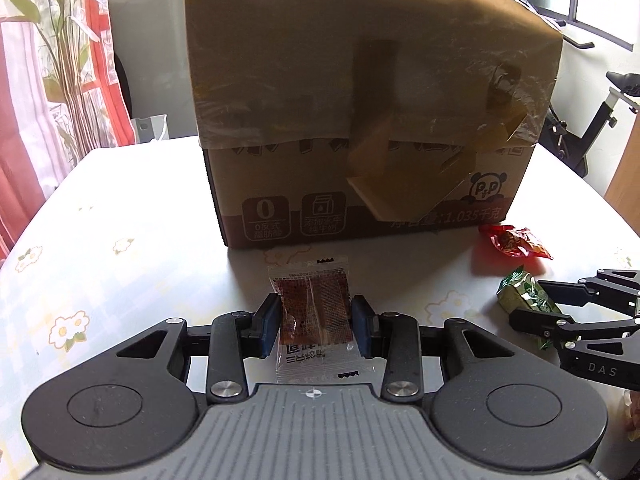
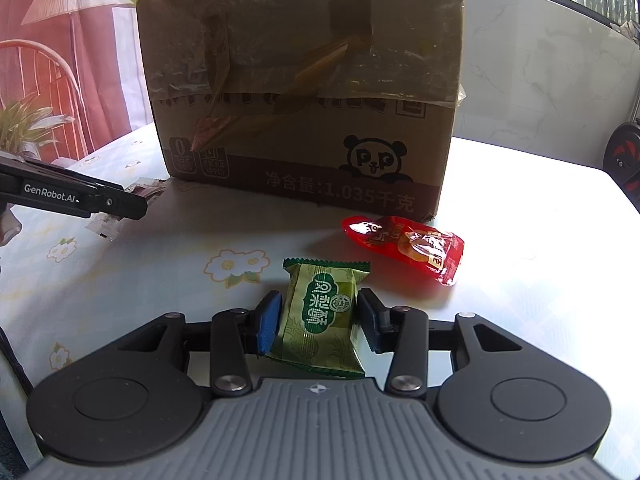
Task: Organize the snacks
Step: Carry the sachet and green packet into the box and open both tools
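Note:
My left gripper [image 1: 314, 320] is shut on a clear packet with a brown snack [image 1: 312, 304]; both blue pads press its sides, just in front of the cardboard box [image 1: 360, 100]. In the right wrist view that gripper [image 2: 136, 204] shows at the far left with the packet [image 2: 148, 190] in it. My right gripper [image 2: 318, 320] is shut on a green wrapped pastry [image 2: 320, 308] that lies on the table, its pads against both sides. A red snack packet [image 2: 404, 244] lies loose just beyond it, near the box's right corner.
The tall taped cardboard box [image 2: 304, 80] with a panda print stands mid-table and blocks the view behind. The table [image 1: 120, 260] has a pale flowered cloth. Red curtains and a plant [image 1: 60, 40] are at the left, an exercise bike [image 1: 592, 120] at the right.

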The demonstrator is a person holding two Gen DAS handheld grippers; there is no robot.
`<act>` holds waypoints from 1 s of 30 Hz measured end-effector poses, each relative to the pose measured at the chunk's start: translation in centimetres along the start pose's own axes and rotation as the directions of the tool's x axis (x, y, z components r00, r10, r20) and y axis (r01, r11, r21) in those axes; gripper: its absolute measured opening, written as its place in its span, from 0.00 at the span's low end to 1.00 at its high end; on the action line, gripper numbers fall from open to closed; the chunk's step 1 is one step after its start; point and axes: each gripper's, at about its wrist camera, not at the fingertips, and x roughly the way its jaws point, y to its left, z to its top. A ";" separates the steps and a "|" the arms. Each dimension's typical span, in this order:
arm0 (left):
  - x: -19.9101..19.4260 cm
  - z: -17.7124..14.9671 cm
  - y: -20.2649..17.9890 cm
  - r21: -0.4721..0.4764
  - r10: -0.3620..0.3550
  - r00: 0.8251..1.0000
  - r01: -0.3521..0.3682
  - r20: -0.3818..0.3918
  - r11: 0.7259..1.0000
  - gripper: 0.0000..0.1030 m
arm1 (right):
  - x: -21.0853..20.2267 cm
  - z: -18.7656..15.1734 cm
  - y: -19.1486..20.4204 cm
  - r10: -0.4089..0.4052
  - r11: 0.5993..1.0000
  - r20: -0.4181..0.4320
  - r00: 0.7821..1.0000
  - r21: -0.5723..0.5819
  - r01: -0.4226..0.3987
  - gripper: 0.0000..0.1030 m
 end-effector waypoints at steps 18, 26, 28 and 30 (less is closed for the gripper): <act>-9.6 8.0 0.3 0.068 -0.015 0.933 -0.010 0.360 0.998 0.39 | -8.0 9.3 -1.9 0.081 0.996 0.304 0.949 0.022 -0.092 0.40; -7.2 16.4 -0.8 0.067 -0.091 0.916 0.070 0.391 0.995 0.39 | -7.8 19.0 -2.5 0.091 0.996 0.385 0.918 -0.043 -0.081 0.40; -5.3 18.0 -1.3 0.059 -0.097 0.927 0.081 0.363 0.995 0.39 | -6.1 21.0 -2.5 0.068 0.997 0.367 0.928 -0.067 -0.046 0.40; -3.4 19.3 -1.6 0.054 -0.095 0.937 0.082 0.335 0.995 0.39 | -4.1 22.7 -2.7 0.046 0.998 0.330 0.943 -0.063 -0.027 0.40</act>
